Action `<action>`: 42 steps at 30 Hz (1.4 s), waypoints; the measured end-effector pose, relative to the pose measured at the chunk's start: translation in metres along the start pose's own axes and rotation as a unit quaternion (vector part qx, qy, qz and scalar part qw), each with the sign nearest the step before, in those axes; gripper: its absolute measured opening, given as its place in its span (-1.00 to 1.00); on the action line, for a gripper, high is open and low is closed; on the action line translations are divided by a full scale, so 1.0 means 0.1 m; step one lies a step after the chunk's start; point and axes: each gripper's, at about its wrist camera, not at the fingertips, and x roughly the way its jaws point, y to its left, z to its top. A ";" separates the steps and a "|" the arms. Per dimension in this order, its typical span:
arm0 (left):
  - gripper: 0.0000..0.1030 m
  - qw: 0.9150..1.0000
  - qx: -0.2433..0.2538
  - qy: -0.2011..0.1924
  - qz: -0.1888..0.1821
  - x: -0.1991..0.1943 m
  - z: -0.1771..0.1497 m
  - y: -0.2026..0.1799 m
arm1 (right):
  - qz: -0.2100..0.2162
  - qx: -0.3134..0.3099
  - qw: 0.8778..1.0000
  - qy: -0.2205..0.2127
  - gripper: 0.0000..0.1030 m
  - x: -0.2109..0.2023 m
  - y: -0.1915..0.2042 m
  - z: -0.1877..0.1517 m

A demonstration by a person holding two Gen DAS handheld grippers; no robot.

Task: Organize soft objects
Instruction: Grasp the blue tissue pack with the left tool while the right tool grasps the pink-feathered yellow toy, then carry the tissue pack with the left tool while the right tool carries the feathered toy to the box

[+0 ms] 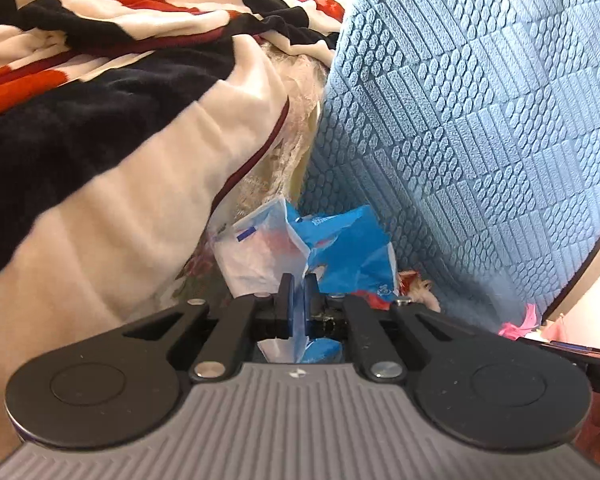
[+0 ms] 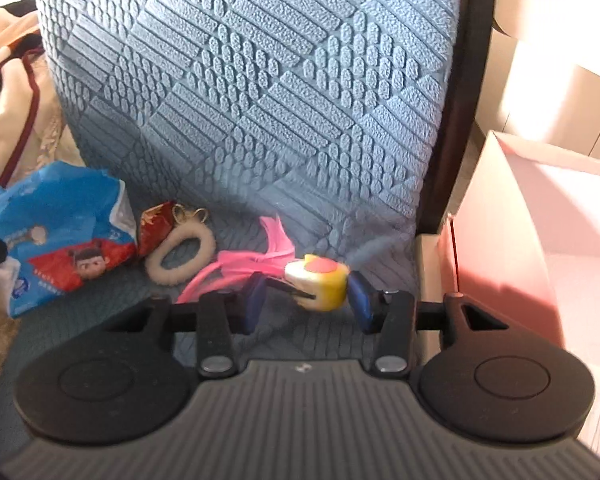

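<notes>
Left wrist view: our left gripper (image 1: 299,304) pinches the blue bag (image 1: 340,248) tight between its narrow jaws, wedged in the gap between the blanket (image 1: 120,152) and the blue cushion (image 1: 480,120); little room either side. Right wrist view: our right gripper (image 2: 306,300) stands wide around the yellow toy (image 2: 318,282) with pink feathers (image 2: 256,258). A scrunchie (image 2: 180,258) lies near, and the pink box (image 2: 512,240) edges the right.
</notes>
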 end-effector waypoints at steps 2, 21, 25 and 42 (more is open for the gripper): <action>-0.90 1.000 -0.004 0.004 -0.002 -0.06 -0.02 0.02 | 0.004 0.000 1.000 -0.002 -0.08 -0.04 -0.03 -0.02; -0.90 0.999 -0.007 0.025 -0.028 -0.84 -0.44 0.00 | 0.038 -0.042 0.998 -0.004 -0.07 -0.74 0.24 -0.55; -0.90 0.999 0.001 0.030 -0.037 -1.03 -0.51 -0.02 | 0.046 -0.047 0.998 -0.001 -0.07 -0.91 0.28 -0.69; -0.90 0.998 0.014 0.004 -0.059 -1.58 -0.37 -0.14 | 0.059 -0.039 0.997 -0.025 -0.07 -1.46 0.20 -0.81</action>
